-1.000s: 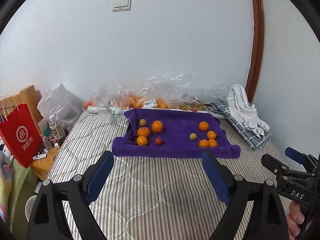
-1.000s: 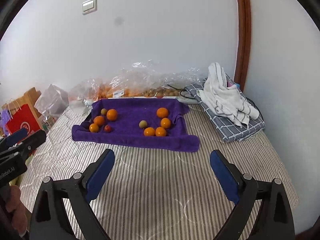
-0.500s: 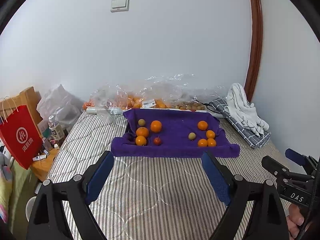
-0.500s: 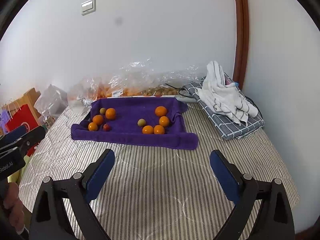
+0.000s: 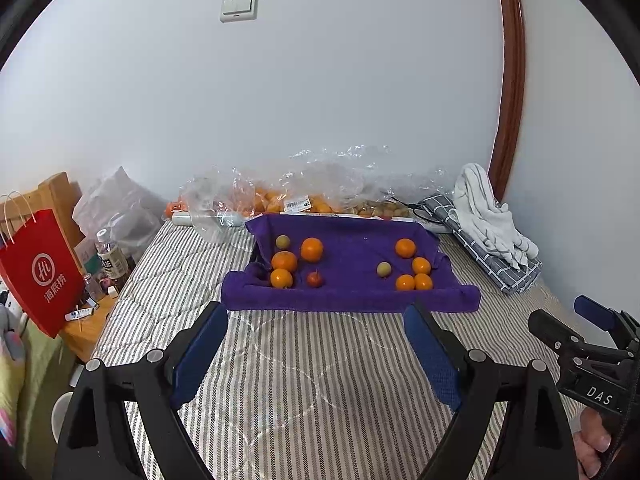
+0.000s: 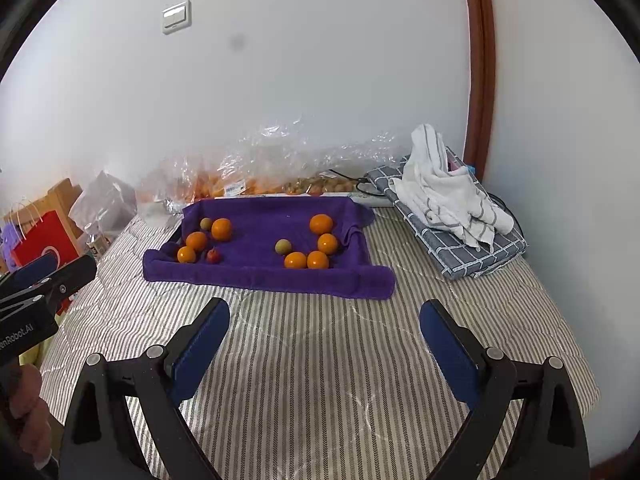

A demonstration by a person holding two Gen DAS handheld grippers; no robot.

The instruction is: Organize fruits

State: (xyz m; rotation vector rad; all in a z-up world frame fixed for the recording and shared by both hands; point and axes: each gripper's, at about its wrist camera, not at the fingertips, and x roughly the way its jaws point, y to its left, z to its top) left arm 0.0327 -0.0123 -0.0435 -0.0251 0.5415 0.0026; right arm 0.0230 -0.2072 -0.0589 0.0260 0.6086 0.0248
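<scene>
On the striped mattress (image 5: pixel 304 364), well beyond both sets of fingers, a purple towel (image 5: pixel 352 288) lies spread with its edges turned up, and the fruit rests on it in two clusters. The left cluster holds three oranges (image 5: pixel 311 249), a small greenish fruit (image 5: pixel 283 241) and a small red fruit (image 5: pixel 315 279); the right cluster holds four oranges (image 5: pixel 405 248) and another greenish fruit (image 5: pixel 384 269). The left gripper (image 5: pixel 316 354) hangs over bare mattress short of the towel's near edge, jaws spread wide with nothing between them. The right gripper (image 6: pixel 324 354) is likewise short of the towel, fingers wide apart and empty. Clear plastic bags (image 5: pixel 328 184) of more fruit sit against the wall behind the towel.
</scene>
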